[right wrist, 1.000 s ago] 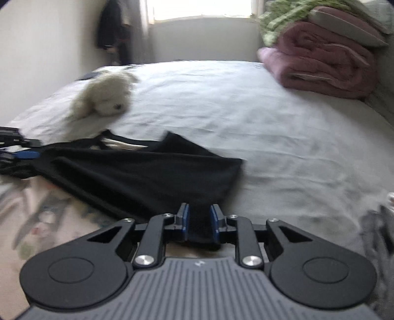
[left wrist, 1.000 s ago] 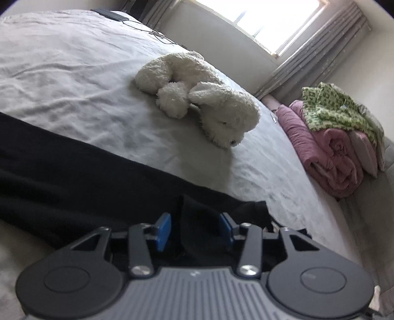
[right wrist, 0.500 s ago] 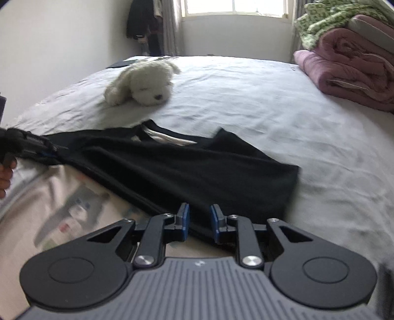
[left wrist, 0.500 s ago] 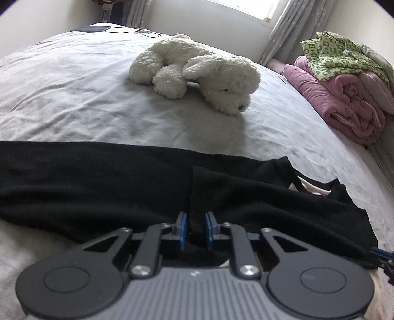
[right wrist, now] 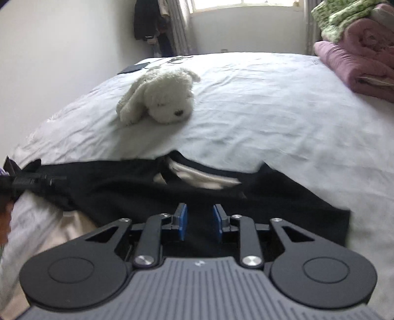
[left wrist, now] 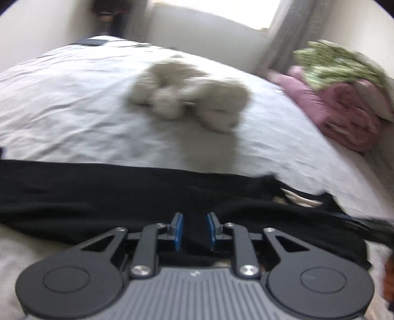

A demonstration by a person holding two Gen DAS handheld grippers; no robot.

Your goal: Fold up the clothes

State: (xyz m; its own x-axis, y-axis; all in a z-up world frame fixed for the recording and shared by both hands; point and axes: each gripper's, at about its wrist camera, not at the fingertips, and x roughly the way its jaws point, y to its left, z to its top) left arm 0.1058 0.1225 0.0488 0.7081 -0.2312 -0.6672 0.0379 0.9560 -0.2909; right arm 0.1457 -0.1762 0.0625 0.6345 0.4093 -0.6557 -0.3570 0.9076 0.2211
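1. Grippers are seen nearest in both wrist views. The left gripper (left wrist: pixel 194 231) has its jaws somewhat apart, with black cloth lying between the blue pads; whether the pads press on that cloth cannot be told. The right gripper (right wrist: pixel 200 222) shows the same: jaws apart, dark fabric in the gap, contact unclear.

2. Just beyond the fingers, the black garment (right wrist: pixel 246 204) is spread across the near part of the bed (right wrist: pixel 270 110), stretched left to right as a long dark band. A pale lining or inner layer (right wrist: pixel 197 176) shows at an opening near its far edge. In the right wrist view the left gripper is seen at the garment's left end (right wrist: pixel 37 181).

3. The garment is judged to be light, soft and limp: it will sag and wrinkle where it is not supported, and it may drag on the sheet. It is best taken at an edge or corner, with a doubled hem pinched between the pads, and both ends should be lifted together so the fold line stays straight. How many folds have been made cannot be settled from this band shape.

4. Farther off, a white plush dog (right wrist: pixel 160 97) lies on the sheet, well apart from the garment.

5. Far right, a rolled pink blanket (right wrist: pixel 357 66) with a green patterned cloth (right wrist: pixel 337 17) on top is stacked at the bed's edge.

6. Farthest, a window (right wrist: pixel 243 2) and curtains are seen; the left wrist view is blurred.
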